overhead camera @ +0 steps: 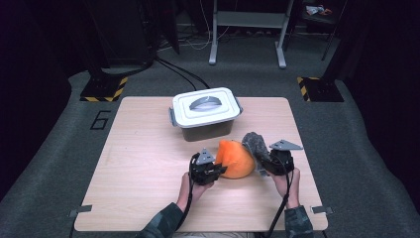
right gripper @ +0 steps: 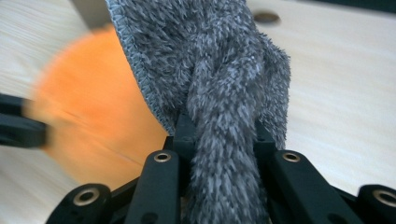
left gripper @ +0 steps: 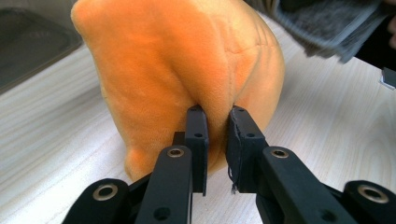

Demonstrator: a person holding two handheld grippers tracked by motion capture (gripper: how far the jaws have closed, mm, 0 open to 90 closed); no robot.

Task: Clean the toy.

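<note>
Left gripper [left gripper: 217, 112] fingers clamped on orange cloth [left gripper: 187, 70] fold; right gripper [right gripper: 219, 126] fingers clamped on grey cloth [right gripper: 215, 70]; bare counter [overhead camera: 143, 168] beside both.

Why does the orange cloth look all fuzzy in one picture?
In the right gripper view the orange cloth is smeared and out of focus behind the sharp grey cloth; in the left gripper view it looks crisp, pinched in the left tongs; the high view has dark, dim edges around the lit table.
</note>
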